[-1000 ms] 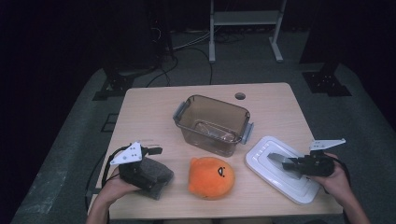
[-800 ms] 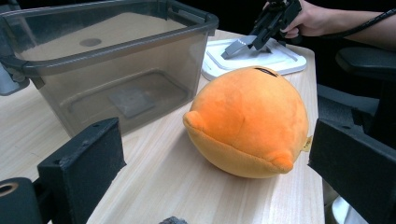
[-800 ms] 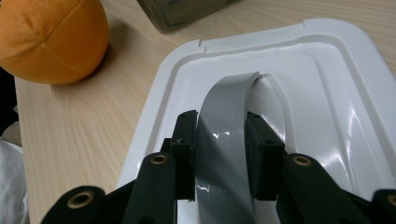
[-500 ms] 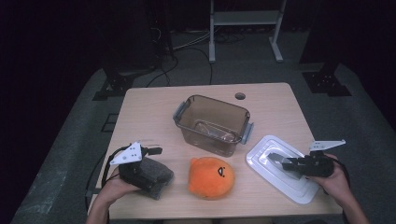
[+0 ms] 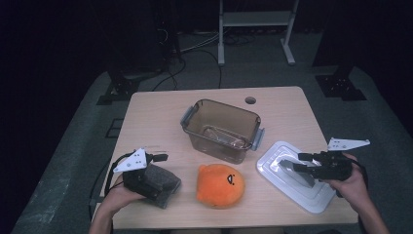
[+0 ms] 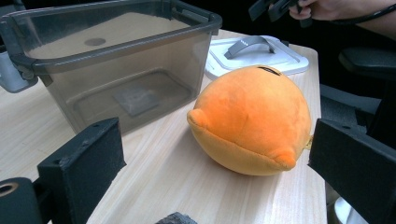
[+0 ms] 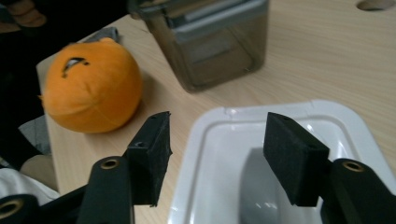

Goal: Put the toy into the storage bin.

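Lid [image 5: 292, 178] lies flat at the counter's right front corner, its grey handle [image 7: 266, 196] directly beneath the right gripper [image 5: 298, 163], whose jaws have just been opening, nothing between them.

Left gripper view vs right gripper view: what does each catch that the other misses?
Left gripper view alone: the whole grey handle on the lid and the right hand above it. Right gripper view alone: the toy's stitched face and the hole in the table. Both share the orange plush toy, the clear bin, the white lid and open tongs.
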`<act>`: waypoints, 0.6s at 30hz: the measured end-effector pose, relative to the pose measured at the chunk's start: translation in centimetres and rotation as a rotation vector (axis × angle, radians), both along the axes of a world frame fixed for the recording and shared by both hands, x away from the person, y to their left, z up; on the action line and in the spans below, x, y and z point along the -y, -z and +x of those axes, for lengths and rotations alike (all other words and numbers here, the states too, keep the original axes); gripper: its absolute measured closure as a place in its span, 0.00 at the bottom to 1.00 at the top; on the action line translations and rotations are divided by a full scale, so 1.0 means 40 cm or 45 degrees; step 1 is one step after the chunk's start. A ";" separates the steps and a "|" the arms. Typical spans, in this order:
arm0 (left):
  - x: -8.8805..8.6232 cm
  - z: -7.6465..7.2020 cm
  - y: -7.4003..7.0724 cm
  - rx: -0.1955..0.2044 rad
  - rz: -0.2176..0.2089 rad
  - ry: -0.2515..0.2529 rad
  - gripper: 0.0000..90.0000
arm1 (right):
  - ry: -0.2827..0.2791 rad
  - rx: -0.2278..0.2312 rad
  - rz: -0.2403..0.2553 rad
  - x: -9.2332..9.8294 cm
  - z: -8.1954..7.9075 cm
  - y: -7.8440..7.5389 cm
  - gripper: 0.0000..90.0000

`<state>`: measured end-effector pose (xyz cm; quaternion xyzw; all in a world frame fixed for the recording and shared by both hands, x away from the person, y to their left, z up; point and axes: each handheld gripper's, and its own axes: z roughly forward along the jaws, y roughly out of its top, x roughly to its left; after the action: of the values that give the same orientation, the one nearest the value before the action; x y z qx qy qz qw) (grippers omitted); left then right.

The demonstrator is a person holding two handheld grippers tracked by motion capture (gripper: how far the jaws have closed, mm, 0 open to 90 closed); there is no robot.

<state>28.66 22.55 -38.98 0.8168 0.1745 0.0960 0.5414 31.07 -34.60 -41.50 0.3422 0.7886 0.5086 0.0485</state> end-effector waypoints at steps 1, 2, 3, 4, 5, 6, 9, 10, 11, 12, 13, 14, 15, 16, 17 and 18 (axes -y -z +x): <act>0.000 -0.001 0.000 0.001 0.000 -0.001 0.03 | -0.010 0.007 -0.002 -0.007 -0.002 -0.007 0.43; 0.000 -0.001 -0.001 0.002 0.003 -0.002 0.03 | -0.024 0.015 -0.005 -0.016 -0.003 -0.016 0.42; 0.000 -0.002 -0.001 0.003 0.002 -0.003 0.03 | -0.044 0.019 0.004 -0.028 -0.004 -0.026 0.42; -0.001 -0.002 -0.001 0.003 0.001 -0.003 0.03 | -0.063 0.022 0.008 -0.038 -0.005 -0.034 0.42; -0.001 -0.002 -0.001 0.003 0.001 -0.003 0.03 | -0.079 0.028 0.011 -0.047 -0.005 -0.041 0.42; -0.004 -0.002 -0.001 0.004 0.004 -0.003 0.03 | -0.093 0.032 0.018 -0.057 -0.005 -0.047 0.41; -0.006 -0.002 0.001 0.002 0.002 -0.010 0.03 | -0.131 0.046 0.011 -0.086 -0.005 -0.062 0.41; -0.007 -0.002 0.001 -0.001 0.004 -0.010 0.03 | -0.145 0.046 0.012 -0.095 -0.005 -0.067 0.41; -0.006 -0.002 0.002 -0.002 0.005 -0.010 0.03 | -0.160 0.050 0.013 -0.104 -0.005 -0.071 0.41; -0.006 -0.002 0.003 -0.004 0.007 -0.009 0.03 | -0.169 0.052 0.010 -0.111 -0.006 -0.075 0.41; -0.006 -0.001 0.003 -0.004 0.011 -0.007 0.03 | -0.183 0.055 0.010 -0.120 -0.007 -0.080 0.41; -0.006 -0.001 0.004 -0.006 0.012 -0.009 0.03 | -0.202 0.056 0.014 -0.132 -0.009 -0.088 0.41; -0.006 -0.001 0.004 -0.006 0.009 -0.010 0.03 | -0.220 0.061 0.014 -0.141 -0.012 -0.094 0.40; -0.006 -0.001 0.004 -0.005 0.008 -0.011 0.03 | -0.232 0.065 0.014 -0.149 -0.014 -0.099 0.40; -0.007 -0.001 0.004 -0.006 0.007 -0.010 0.03 | -0.252 0.077 0.001 -0.162 -0.018 -0.108 0.40; -0.007 -0.001 0.004 -0.007 0.005 -0.011 0.03 | -0.267 0.088 -0.004 -0.173 -0.021 -0.114 0.40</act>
<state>28.62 22.82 -39.13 0.8174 0.1792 0.0965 0.5389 30.22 -27.69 -36.93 0.2400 0.8186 0.5213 0.0227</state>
